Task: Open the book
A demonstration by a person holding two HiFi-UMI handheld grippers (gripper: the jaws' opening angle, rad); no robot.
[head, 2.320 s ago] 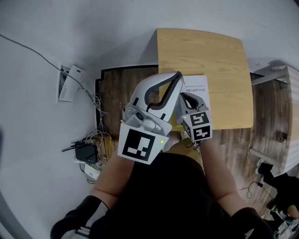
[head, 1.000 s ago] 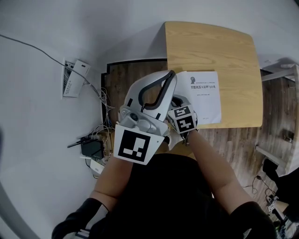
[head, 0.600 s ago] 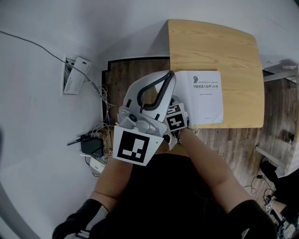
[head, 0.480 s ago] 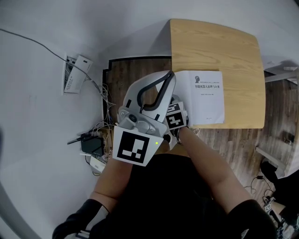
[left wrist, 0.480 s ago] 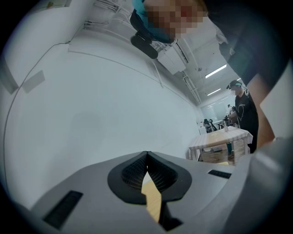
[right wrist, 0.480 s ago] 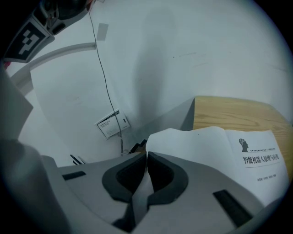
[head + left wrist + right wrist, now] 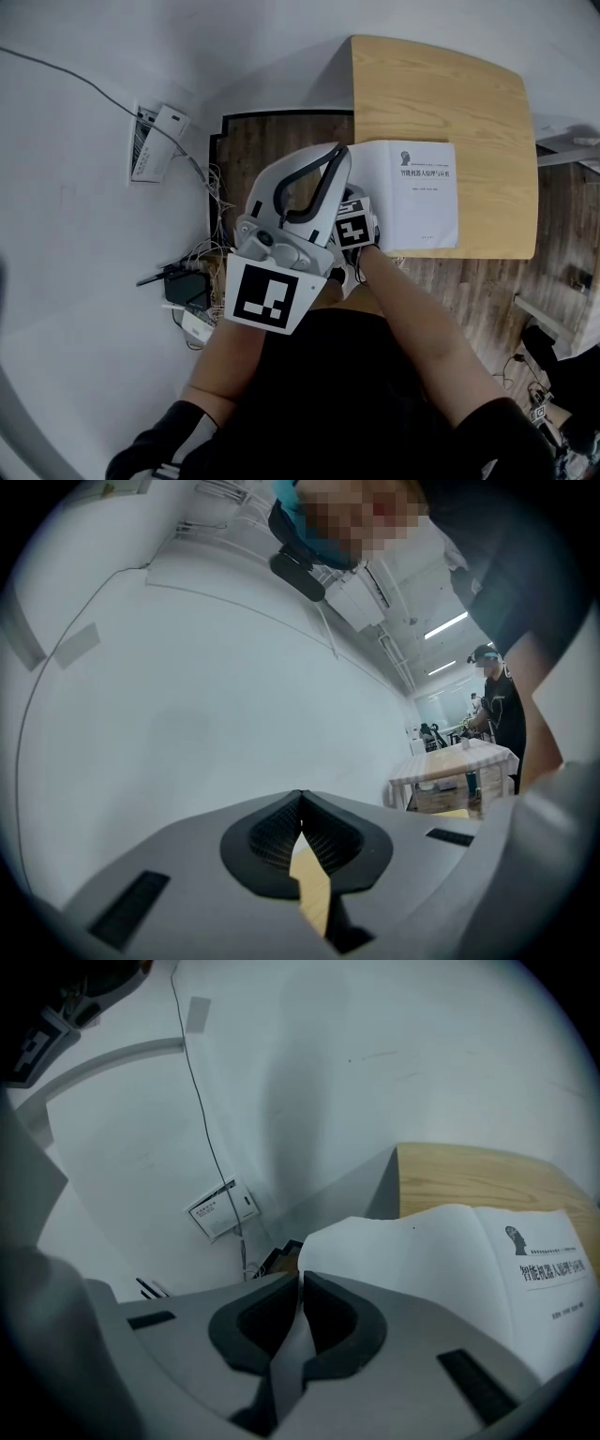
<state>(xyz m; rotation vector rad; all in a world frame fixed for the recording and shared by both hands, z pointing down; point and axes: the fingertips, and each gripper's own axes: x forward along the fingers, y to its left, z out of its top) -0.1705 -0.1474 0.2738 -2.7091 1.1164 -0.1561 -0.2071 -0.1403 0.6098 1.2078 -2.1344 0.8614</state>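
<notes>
Head view: book (image 7: 422, 197) lies title side up on the table (image 7: 441, 94), against the near edge and closer to the near left corner. Left gripper view: left hand-held gripper (image 7: 300, 803) is held off the table, jaws pressed together on nothing. Right gripper view: right hand-held gripper (image 7: 300, 1279) pinches the cover (image 7: 412, 1251) by its left edge, the sheet bowed upward. Judged the start of opening; next, carry the cover up and across without slipping or creasing it.

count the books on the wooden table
1: a white paper-covered book lies on the light wooden table's near left part, a corner pinched by the right hand-held gripper. None seems hidden.
</notes>
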